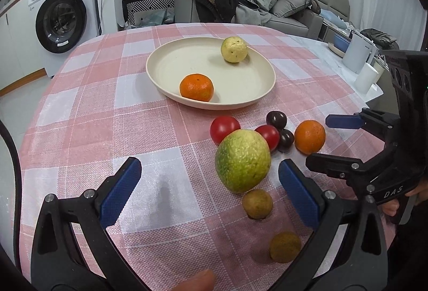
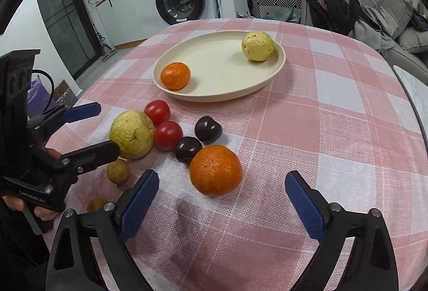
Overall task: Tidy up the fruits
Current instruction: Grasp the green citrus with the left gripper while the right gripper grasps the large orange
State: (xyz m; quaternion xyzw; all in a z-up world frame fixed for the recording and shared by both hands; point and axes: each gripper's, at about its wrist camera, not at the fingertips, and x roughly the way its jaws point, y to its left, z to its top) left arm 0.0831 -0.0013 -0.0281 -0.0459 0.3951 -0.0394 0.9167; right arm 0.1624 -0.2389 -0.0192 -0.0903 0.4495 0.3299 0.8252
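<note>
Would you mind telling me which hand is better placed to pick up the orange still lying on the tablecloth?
Right. The right gripper has open jaws lined up on the orange, which lies just ahead of them. The left gripper faces the large green guava instead.

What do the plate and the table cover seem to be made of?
Plate: likely matte plastic or melamine, possibly ceramic; cream, smooth, with only a dull sheen. Table cover: looks like woven fabric or textured vinyl; pink-and-white check with a fine grid texture and a faint shine on the white squares.

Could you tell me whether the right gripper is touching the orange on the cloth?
Apart: the right wrist view shows the right gripper open, cloth visible between each pad and the orange.
</note>
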